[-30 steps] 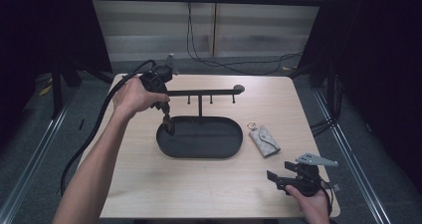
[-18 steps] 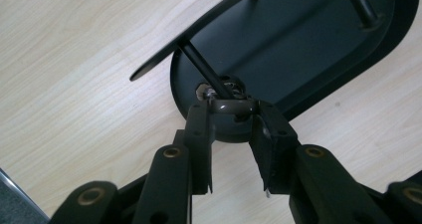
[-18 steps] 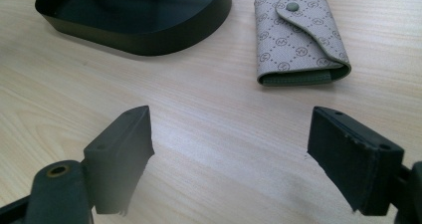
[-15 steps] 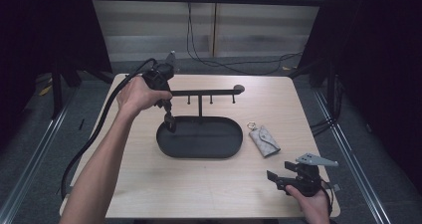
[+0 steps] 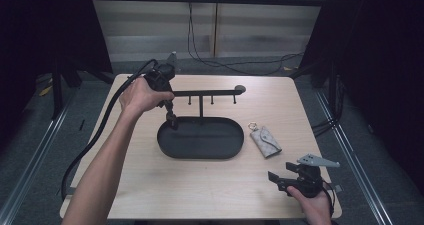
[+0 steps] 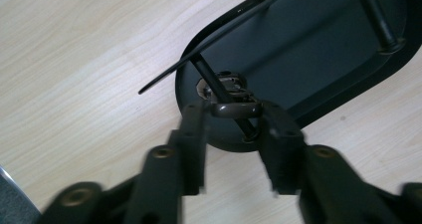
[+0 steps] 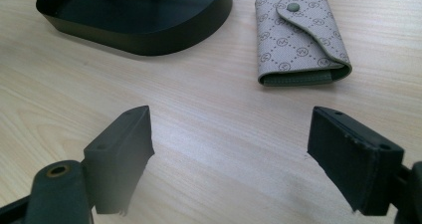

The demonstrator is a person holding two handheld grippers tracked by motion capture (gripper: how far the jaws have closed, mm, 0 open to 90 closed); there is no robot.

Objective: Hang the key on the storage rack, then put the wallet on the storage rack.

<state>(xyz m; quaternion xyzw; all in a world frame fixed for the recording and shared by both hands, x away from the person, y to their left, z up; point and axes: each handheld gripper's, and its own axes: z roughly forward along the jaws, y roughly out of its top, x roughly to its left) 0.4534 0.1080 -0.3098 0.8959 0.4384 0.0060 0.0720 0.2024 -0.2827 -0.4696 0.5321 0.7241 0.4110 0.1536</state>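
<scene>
Seemingly, a small brown ring [image 6: 236,109] is being hung on the black stand [image 5: 201,96], a T-shaped bar with short pegs that rises from an oval tray [image 5: 200,147]. In the left gripper view the ring is looped over the slanted peg at the bar's end, above something dark and metallic lying in the tray below, too blurred to name. The left gripper [image 5: 171,119] is held nose-down at the tray's left end, probably so the ring can settle onto its peg. Its jaws have just been opening: they stand slightly apart on either side of the ring, very close or perhaps just touching, with no firm squeeze to be seen. The right gripper [image 5: 278,180] is parked low at the table's [image 5: 150,195] near right corner, jaws spread wide and empty, likely kept clear until needed. A grey patterned key pouch [image 7: 300,37] lies flat on the table just right of the tray, untouched.
</scene>
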